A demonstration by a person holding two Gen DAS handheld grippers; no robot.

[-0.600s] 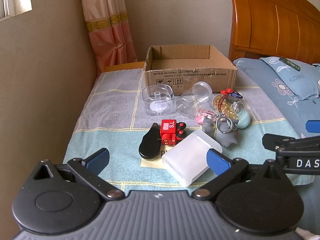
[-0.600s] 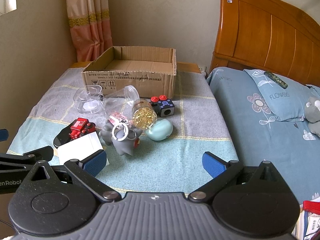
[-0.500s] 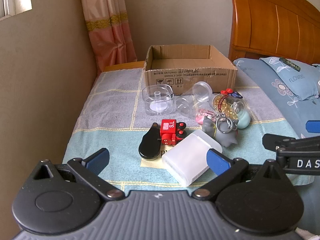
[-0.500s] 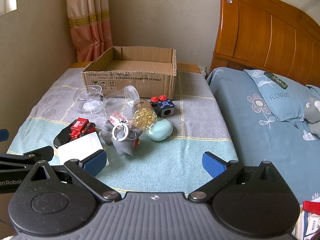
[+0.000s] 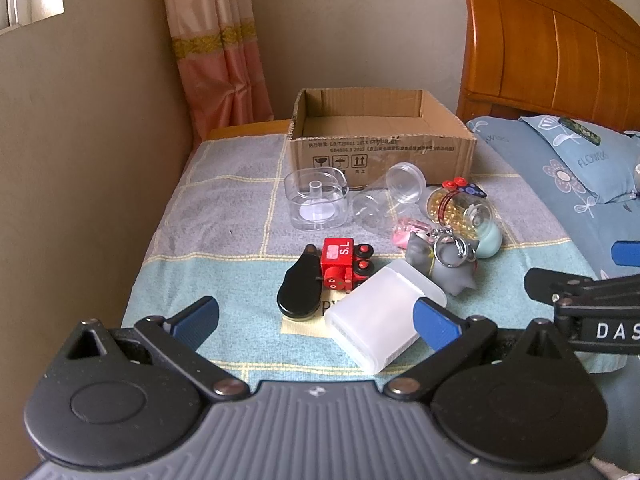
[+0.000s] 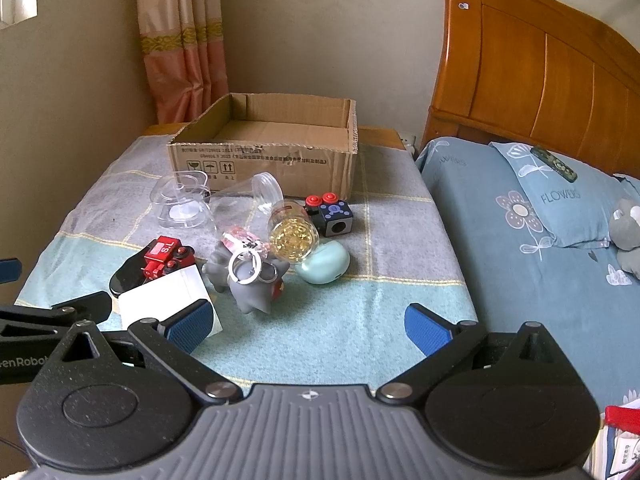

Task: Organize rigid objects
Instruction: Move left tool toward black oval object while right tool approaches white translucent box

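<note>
Left wrist view: nothing is seen to have shifted over the last half second, the left gripper (image 5: 316, 318) is kept with jaws wide apart and empty above the white case (image 5: 384, 314), so sorting isn't started. Right wrist view: the right gripper (image 6: 307, 325) is likewise held open over the worktop (image 6: 340, 320), with the clutter unmoved near the empty cardboard box (image 6: 262, 168).

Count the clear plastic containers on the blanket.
3. A square tub stands in front of the cardboard box; a round cup lies tipped to its right; a bead-filled jar lies beside the mint case.
</note>
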